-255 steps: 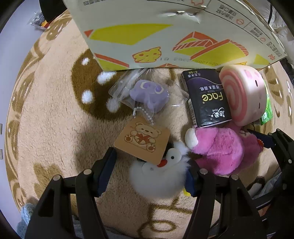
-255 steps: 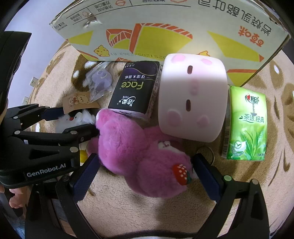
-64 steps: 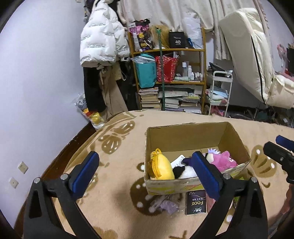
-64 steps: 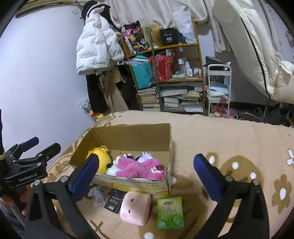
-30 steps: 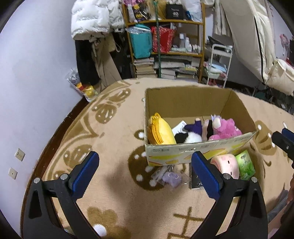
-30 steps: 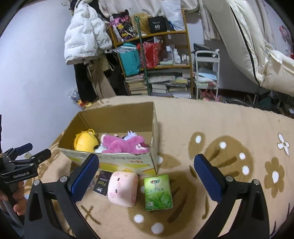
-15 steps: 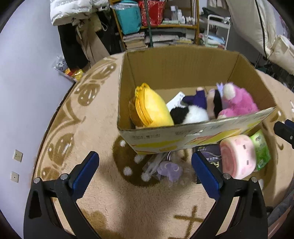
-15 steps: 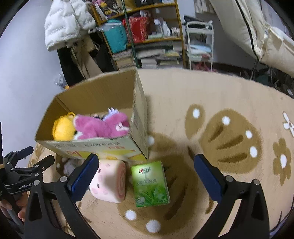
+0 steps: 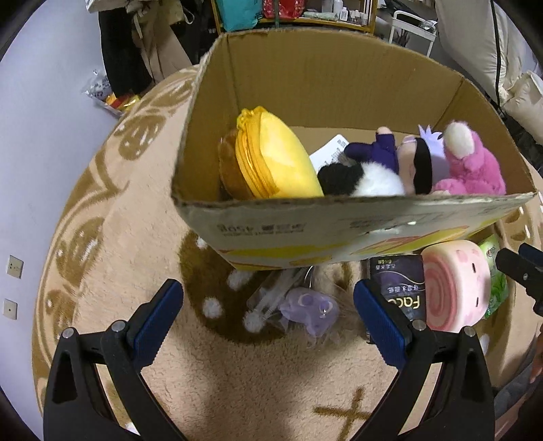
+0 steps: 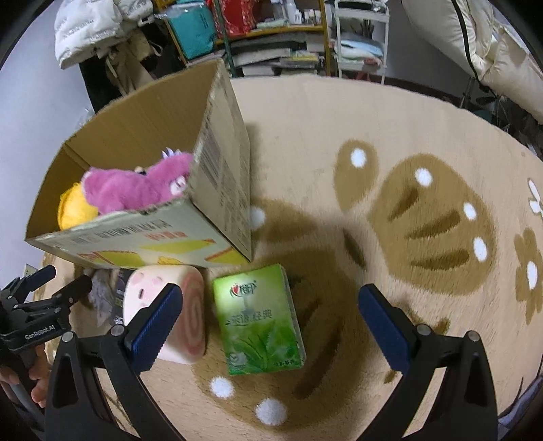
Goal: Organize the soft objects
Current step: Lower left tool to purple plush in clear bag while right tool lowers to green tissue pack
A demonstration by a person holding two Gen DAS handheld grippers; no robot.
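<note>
A cardboard box (image 9: pixel 305 230) (image 10: pixel 224 159) on the rug holds a yellow plush (image 9: pixel 278 159), a black-and-white plush (image 9: pixel 359 179) and a pink plush (image 9: pixel 471 169) (image 10: pixel 135 190). In front of the box lie a bagged purple toy (image 9: pixel 312 310), a black tissue pack (image 9: pixel 400 291), a pink roll-shaped squishy (image 9: pixel 454 288) (image 10: pixel 173 305) and a green tissue pack (image 10: pixel 259 315). My left gripper (image 9: pixel 268 322) is open, empty, low over the purple toy. My right gripper (image 10: pixel 268 322) is open and empty above the green pack.
The beige rug with brown patterns (image 10: pixel 424 210) spreads to the right of the box. Shelves with books and bags (image 10: pixel 271 37) stand behind. A white jacket (image 10: pixel 98 23) hangs at back left. A hand (image 10: pixel 30 380) holds the left tool.
Both grippers came down and closer to the box and the things in front of it. The pink and white plushes, on the rug 8.5 s ago, lie in the box.
</note>
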